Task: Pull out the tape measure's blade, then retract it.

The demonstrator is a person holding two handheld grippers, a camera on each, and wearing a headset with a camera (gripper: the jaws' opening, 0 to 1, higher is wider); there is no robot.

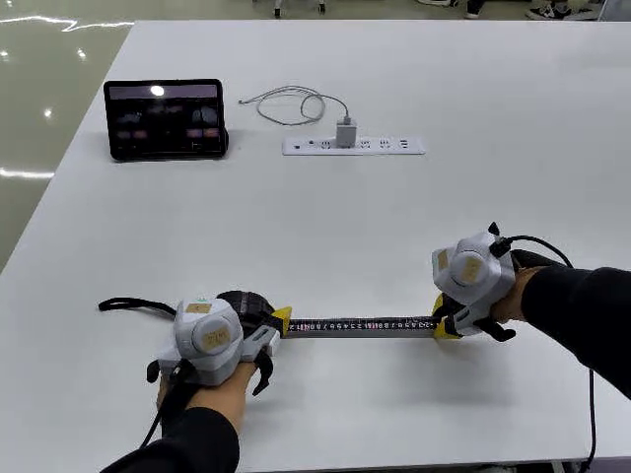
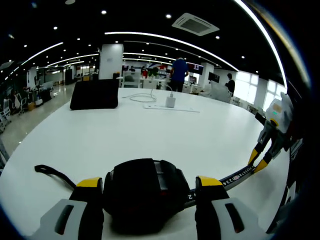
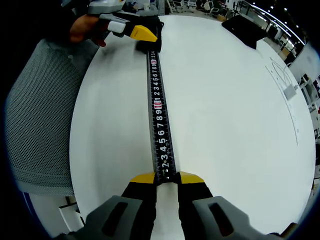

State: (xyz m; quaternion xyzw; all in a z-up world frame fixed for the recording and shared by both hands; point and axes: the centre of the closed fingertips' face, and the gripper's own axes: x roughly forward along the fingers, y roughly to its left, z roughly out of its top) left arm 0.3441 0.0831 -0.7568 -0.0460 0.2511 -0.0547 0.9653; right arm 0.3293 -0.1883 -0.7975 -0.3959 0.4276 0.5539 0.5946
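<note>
Black and rounded, the tape measure's case (image 2: 140,197) sits low in the left gripper view, clamped between the yellow-tipped jaws of the left gripper (image 2: 150,181). Its blade (image 3: 160,110) lies drawn out across the white table (image 1: 394,227), along the bottom of the head view, to the right gripper (image 3: 167,176), whose jaws pinch narrowly on the blade's end. A tablet (image 1: 166,118) and power strip (image 1: 353,146) lie upper left.

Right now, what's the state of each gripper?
Left gripper: closed on the tape measure.
Right gripper: closed on the end of the blade.
</note>
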